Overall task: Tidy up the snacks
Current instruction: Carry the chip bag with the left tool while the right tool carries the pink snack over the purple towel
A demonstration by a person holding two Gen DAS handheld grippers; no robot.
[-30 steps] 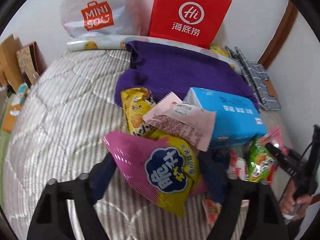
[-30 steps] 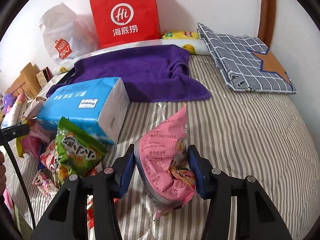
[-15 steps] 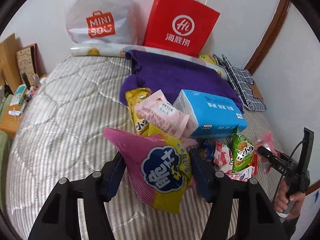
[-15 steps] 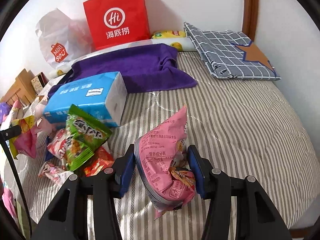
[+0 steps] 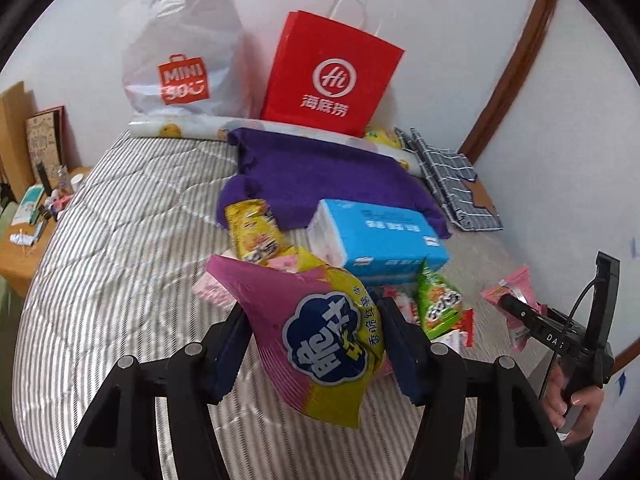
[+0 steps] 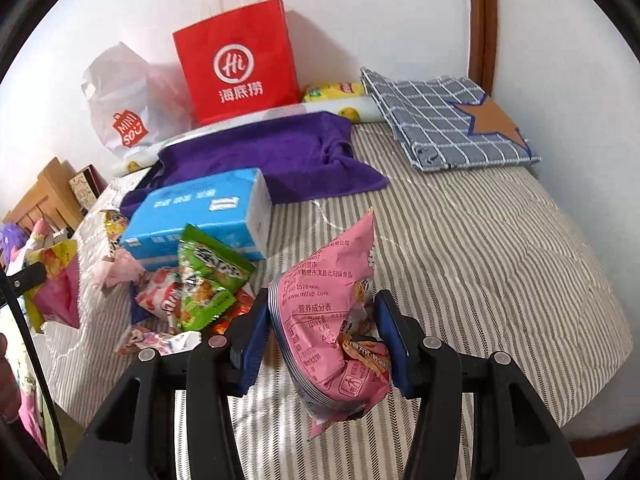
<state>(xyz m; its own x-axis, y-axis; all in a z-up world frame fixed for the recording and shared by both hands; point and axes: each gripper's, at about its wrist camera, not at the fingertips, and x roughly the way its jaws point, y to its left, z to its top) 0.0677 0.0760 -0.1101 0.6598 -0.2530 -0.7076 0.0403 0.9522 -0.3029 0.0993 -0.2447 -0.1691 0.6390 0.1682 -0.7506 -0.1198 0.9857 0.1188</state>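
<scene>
My left gripper point(image 5: 316, 340) is shut on a pink and yellow chip bag point(image 5: 320, 336) and holds it above the striped bed. My right gripper point(image 6: 320, 332) is shut on a pink snack pouch point(image 6: 328, 320), also lifted; that pouch shows at the right in the left wrist view point(image 5: 516, 300). A pile of snacks lies on the bed: a green packet point(image 6: 208, 276), a red and white packet point(image 6: 160, 300), a yellow packet point(image 5: 252, 232) and a pale pink packet point(image 6: 116, 268). A blue tissue pack point(image 6: 200, 212) lies behind them.
A red paper bag point(image 6: 236, 64) and a white Miniso plastic bag point(image 6: 120, 108) stand against the wall. A purple towel point(image 6: 280, 152) and a grey checked cloth point(image 6: 444, 120) lie at the bed's head. A wooden bedside table point(image 5: 24, 240) holds small items at the left.
Both grippers have pulled back and up from the pile, each still holding its bag. The snack pile and the tissue pack look smaller and farther away.
</scene>
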